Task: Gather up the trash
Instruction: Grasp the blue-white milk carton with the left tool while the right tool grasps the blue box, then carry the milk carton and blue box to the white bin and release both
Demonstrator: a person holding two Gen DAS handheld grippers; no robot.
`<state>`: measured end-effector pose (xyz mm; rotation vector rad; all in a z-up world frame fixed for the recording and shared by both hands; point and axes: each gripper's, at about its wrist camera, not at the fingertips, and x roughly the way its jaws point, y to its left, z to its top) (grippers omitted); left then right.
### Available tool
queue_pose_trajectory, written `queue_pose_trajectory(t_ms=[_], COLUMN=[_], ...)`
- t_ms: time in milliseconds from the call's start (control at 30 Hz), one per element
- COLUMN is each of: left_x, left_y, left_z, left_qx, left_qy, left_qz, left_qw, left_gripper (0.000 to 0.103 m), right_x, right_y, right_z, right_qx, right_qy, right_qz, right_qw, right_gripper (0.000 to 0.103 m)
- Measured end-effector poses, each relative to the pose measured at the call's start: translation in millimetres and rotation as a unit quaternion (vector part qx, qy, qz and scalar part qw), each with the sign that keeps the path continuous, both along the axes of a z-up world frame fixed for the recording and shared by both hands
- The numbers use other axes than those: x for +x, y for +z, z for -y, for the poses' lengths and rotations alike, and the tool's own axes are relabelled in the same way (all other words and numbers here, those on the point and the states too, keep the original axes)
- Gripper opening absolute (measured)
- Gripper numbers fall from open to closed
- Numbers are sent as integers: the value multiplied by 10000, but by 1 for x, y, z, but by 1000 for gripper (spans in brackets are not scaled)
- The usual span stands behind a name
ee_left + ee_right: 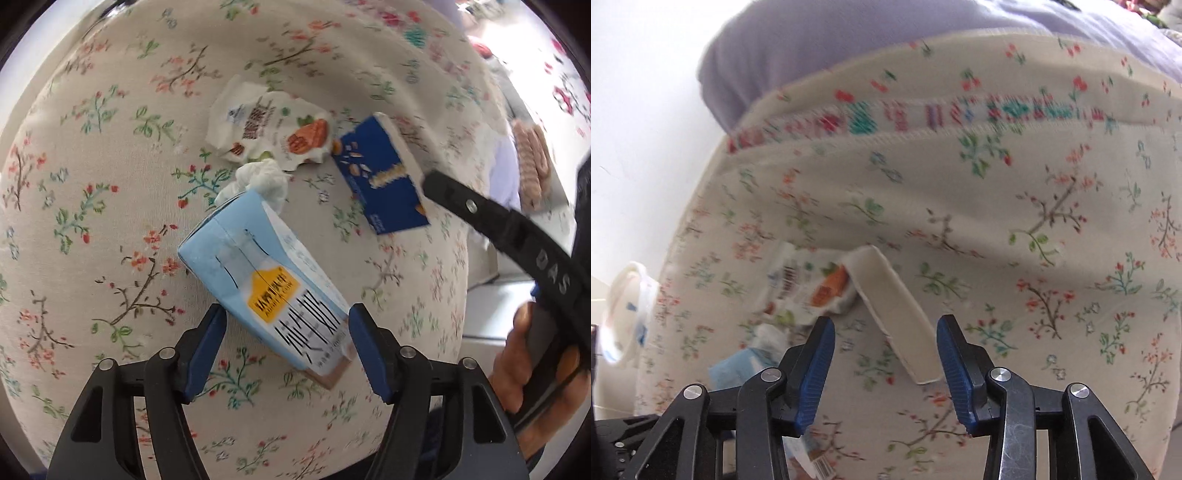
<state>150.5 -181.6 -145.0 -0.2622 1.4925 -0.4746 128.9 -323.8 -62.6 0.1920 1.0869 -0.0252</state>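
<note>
A light blue carton [266, 280] lies on the floral bedsheet [92, 184], a crumpled white tissue [264, 179] at its far end. My left gripper [288, 328] is open, its jaws on either side of the carton's near end. A crumpled white snack wrapper [273, 129] lies beyond. A dark blue box [380, 173] lies to the right, with my right gripper's finger [480, 214] at its edge. In the right wrist view my right gripper [886, 350] is open around the box's white side [897, 314], the wrapper [809, 284] to its left.
A lavender pillow or blanket [849, 40] lies beyond a patterned fabric border [923, 114]. A white plastic cup or lid [624, 314] sits at the bed's left edge. A pink ribbed object [532, 162] lies at the far right.
</note>
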Motion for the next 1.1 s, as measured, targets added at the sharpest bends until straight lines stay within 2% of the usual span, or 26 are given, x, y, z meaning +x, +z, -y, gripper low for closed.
queue_pose_trajectory(t_ms=[133, 233, 333, 367, 400, 467, 533, 567, 600, 667, 833, 933, 1100], left_x=[4, 6, 6, 6, 5, 6, 7, 7, 7, 5, -8, -11, -8], left_y=[-6, -3, -4, -3, 0, 8, 12, 12, 12, 13, 34, 43, 61], left_z=[4, 6, 4, 4, 1, -6, -11, -14, -16, -18, -43, -52, -73], left_qx=[-19, 149, 69, 40, -10, -162, -296, -305, -303, -359, -479, -579, -586], left_qy=[195, 202, 220, 227, 232, 256, 242, 260, 262, 241, 99, 74, 163], left_qz=[45, 323, 309, 324, 359, 445, 411, 410, 398, 378, 618, 618, 772], left_qw=[9998, 9992, 9993, 9992, 9991, 9986, 9984, 9984, 9984, 9984, 9969, 9964, 9952], left_gripper=[74, 73, 70, 66, 56, 48, 44, 43, 42, 39, 35, 34, 34], right_x=[4, 7, 9, 10, 13, 15, 15, 15, 16, 16, 6, 1, -4], right_y=[-11, -18, -26, -29, -35, -41, -46, -48, -49, -49, -32, -20, -7], right_z=[5, 9, 9, 8, 2, -3, -9, -11, -15, -19, -23, -27, -29], right_qx=[-115, -173, -176, -189, -202, -209, -360, -443, -503, -522, -297, -253, -144], right_qy=[-7, 22, 77, 122, 184, 274, 338, 367, 408, 463, 452, 514, 532], right_qz=[-189, -271, -372, -406, -446, -510, -555, -570, -555, -523, -338, -171, 14], right_qw=[9998, 9995, 9991, 9989, 9986, 9981, 9972, 9967, 9964, 9962, 9980, 9982, 9985], right_gripper=[52, 58, 58, 58, 58, 58, 58, 54, 38, 26, 24, 23, 23])
